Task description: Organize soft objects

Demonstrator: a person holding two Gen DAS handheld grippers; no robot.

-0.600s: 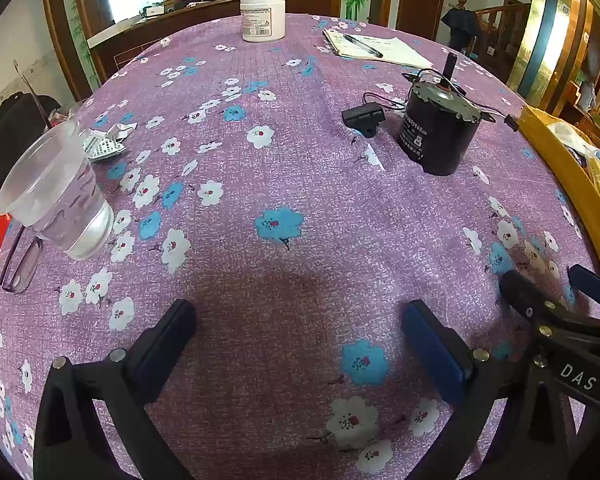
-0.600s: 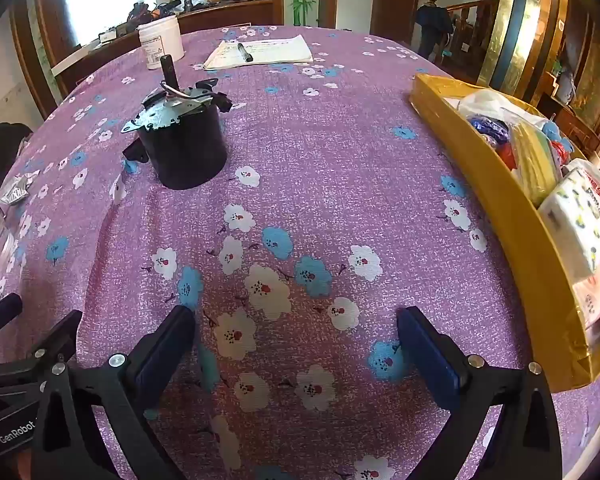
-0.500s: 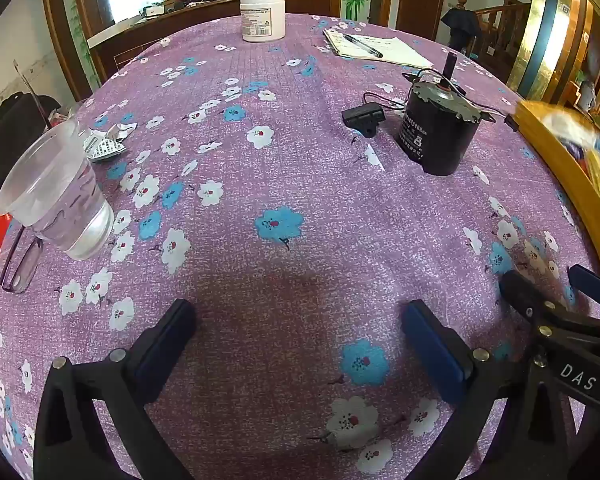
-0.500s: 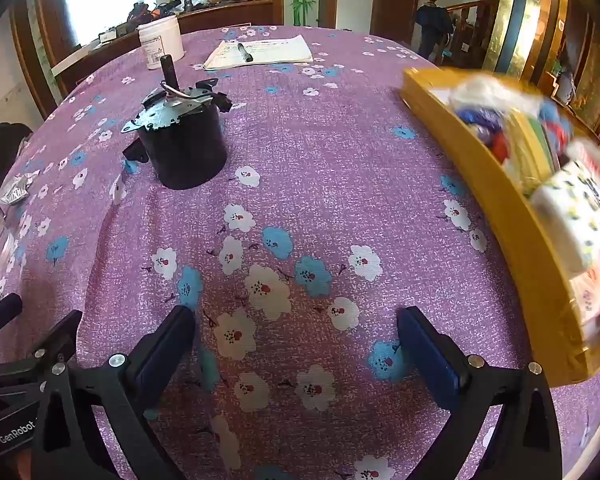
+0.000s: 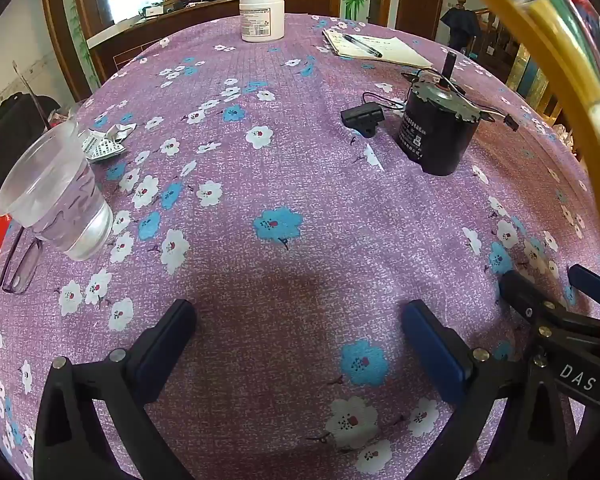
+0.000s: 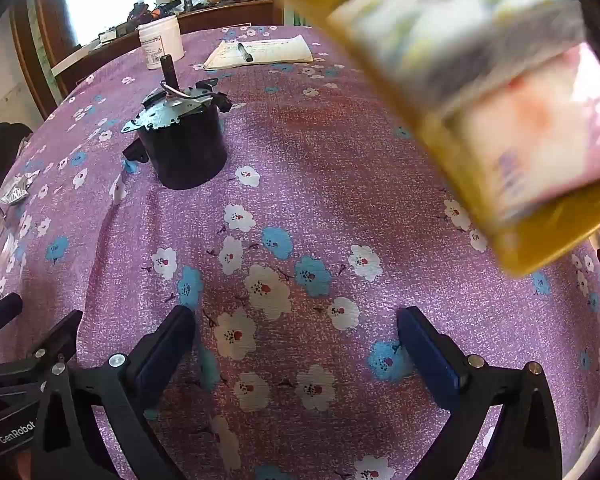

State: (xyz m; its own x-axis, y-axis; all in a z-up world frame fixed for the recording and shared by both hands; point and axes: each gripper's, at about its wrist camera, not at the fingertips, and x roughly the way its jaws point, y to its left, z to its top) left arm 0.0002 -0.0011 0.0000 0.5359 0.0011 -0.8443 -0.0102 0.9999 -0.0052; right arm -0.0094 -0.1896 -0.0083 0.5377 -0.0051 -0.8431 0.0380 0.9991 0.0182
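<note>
The left gripper (image 5: pixel 298 330) and right gripper (image 6: pixel 296 332) both hover with jaws spread wide and holding nothing, over the purple flower-printed cloth of the table (image 5: pixel 300 168). A black cylindrical motor with a metal top plate (image 6: pixel 182 140) stands near the middle. A clear ribbed plastic cup (image 5: pixel 54 192) sits by the left edge. The blurred yellow tray (image 6: pixel 540 248) of soft wrapped tissue packs (image 6: pixel 480 28) is tilted above the right edge

Flowered purple tablecloth (image 5: pixel 300 184) under black motor (image 5: pixel 436 132), water cup (image 5: pixel 56 196), white jar (image 5: pixel 261 16), notepad (image 5: pixel 376 45).
</note>
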